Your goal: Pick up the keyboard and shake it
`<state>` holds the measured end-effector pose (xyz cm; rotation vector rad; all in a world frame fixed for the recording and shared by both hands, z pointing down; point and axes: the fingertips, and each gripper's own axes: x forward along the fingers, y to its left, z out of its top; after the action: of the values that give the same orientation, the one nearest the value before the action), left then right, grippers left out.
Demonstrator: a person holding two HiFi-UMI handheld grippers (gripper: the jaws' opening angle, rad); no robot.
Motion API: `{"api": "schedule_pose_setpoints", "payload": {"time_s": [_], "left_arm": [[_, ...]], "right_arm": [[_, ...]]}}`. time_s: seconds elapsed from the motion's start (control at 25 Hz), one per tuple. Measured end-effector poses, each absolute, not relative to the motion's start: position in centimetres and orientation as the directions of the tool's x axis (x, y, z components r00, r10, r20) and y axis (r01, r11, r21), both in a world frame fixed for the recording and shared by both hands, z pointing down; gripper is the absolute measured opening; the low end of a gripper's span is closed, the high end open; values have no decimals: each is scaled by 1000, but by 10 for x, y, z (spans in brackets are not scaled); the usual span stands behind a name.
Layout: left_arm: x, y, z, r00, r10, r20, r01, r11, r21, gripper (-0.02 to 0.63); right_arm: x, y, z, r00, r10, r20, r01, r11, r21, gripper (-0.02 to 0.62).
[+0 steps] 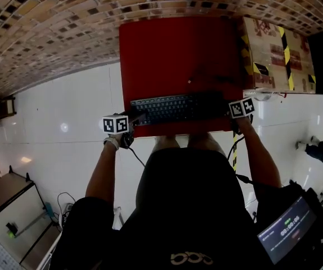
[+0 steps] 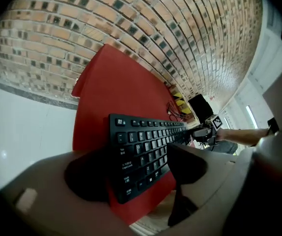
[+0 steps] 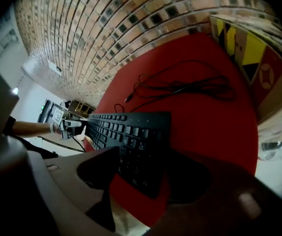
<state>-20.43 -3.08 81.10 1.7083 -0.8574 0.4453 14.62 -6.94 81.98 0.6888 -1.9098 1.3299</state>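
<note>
Spanning the gap between both tools, the flat black plastic keyboard (image 1: 175, 108) lies along the near edge of the red table top (image 1: 173, 49), with one short end inside each pair of jaws. The left gripper (image 2: 136, 173) stands wide apart round the left end, its pads off the long edges. The right gripper (image 3: 146, 173) looks closed on the right end, pads against those edges. The keyboard should be light and stiff but smooth along its thin rim, so a shake could slip it loose. A hold on both short ends, across the frame rather than the keys, seems safest. Its thin black cable (image 3: 180, 87) lies loose ahead of the right gripper and would likely swing. Further ahead, to that gripper's right, sits a brown cardboard box with yellow-and-black tape (image 3: 259, 58). Its top looks closed, so its contents cannot be seen.
</note>
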Motion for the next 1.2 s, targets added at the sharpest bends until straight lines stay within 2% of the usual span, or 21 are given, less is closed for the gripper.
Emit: {"api": "schedule_pose_setpoints", "payload": {"time_s": [0.08,0.24,0.44,0.64,0.76,0.88,0.92,1.04,1.12,1.2], "left_arm": [[-202,-26,800,692,-321,647,-710,-139,691,366],[-202,-27,768,724,-363,586,-674,-196,712,270],[-178,-19,723,822,-342,455,-555,-304,774,262],[-148,-25,678,879,-308,364,-470,-427,773,98],[-138,-38,671,860,-347,374,-503,-452,737,134],[-128,-39,662,885,-303,355,-462,-462,757,207],[-124,-36,658,902,-271,336,-428,-461,777,201],[-111,-26,646,948,-185,260,-317,-453,833,100],[-97,-21,646,952,-150,267,-306,-477,824,107],[-83,-16,656,934,-123,336,-349,-524,777,164]], "right_arm": [[148,-67,816,-643,-52,764,-736,318,-598,279],[159,-70,808,-685,-107,721,-711,312,-630,282],[182,-77,798,-709,-202,675,-701,301,-647,284],[204,-78,792,-720,-255,645,-693,294,-658,284],[212,-80,789,-722,-289,628,-691,280,-666,284],[220,-80,787,-723,-319,613,-689,270,-672,284],[224,-79,787,-722,-324,611,-690,267,-673,284],[226,-76,784,-738,-331,587,-670,267,-692,284],[216,-76,777,-763,-330,555,-642,286,-712,281],[204,-79,769,-776,-330,537,-627,317,-712,275]]}}
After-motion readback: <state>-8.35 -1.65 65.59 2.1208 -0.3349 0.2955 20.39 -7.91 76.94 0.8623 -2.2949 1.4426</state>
